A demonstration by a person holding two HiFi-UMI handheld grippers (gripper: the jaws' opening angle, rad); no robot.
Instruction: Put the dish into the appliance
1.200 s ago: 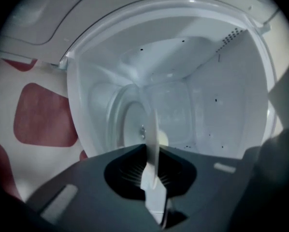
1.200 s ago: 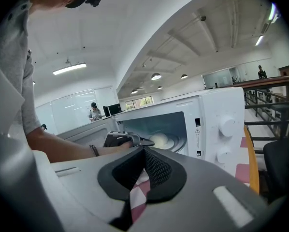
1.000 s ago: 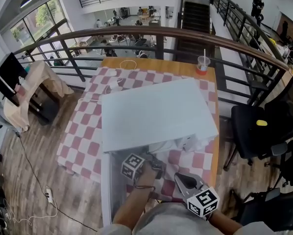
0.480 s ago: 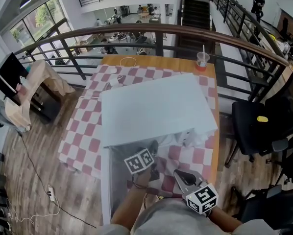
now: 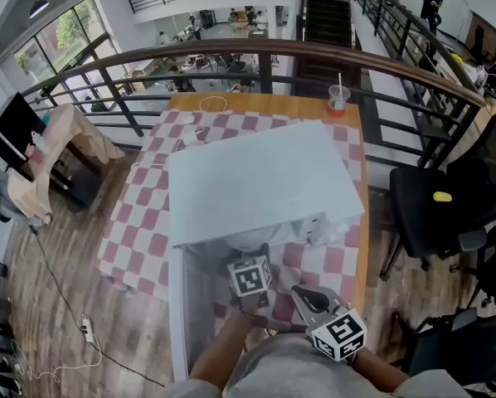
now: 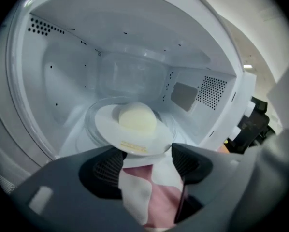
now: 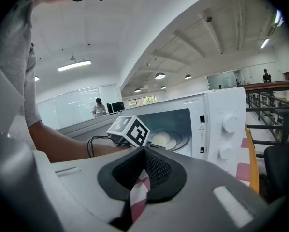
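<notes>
Left gripper [image 6: 147,152] has its jaws spread wide. They've just been opening and nothing's pinched; only checked tablecloth [image 6: 137,197] shows in the gap. The dish [image 6: 135,134] with its pale bun [image 6: 137,118] sits just past the tips on the glass turntable [image 6: 91,124], inside the microwave [image 6: 62,76]. So I'd call the main bit done: dish is in and let go. What's left, I reckon, is backing the gripper out and swinging the door [image 5: 194,305] shut. Right gripper [image 7: 144,153] hangs near-right of it, pads pressed together on nothing. Room-wise, the door sticks out toward the near side on the left and the opening's right frame is close, so straight back looks cleanest.
</notes>
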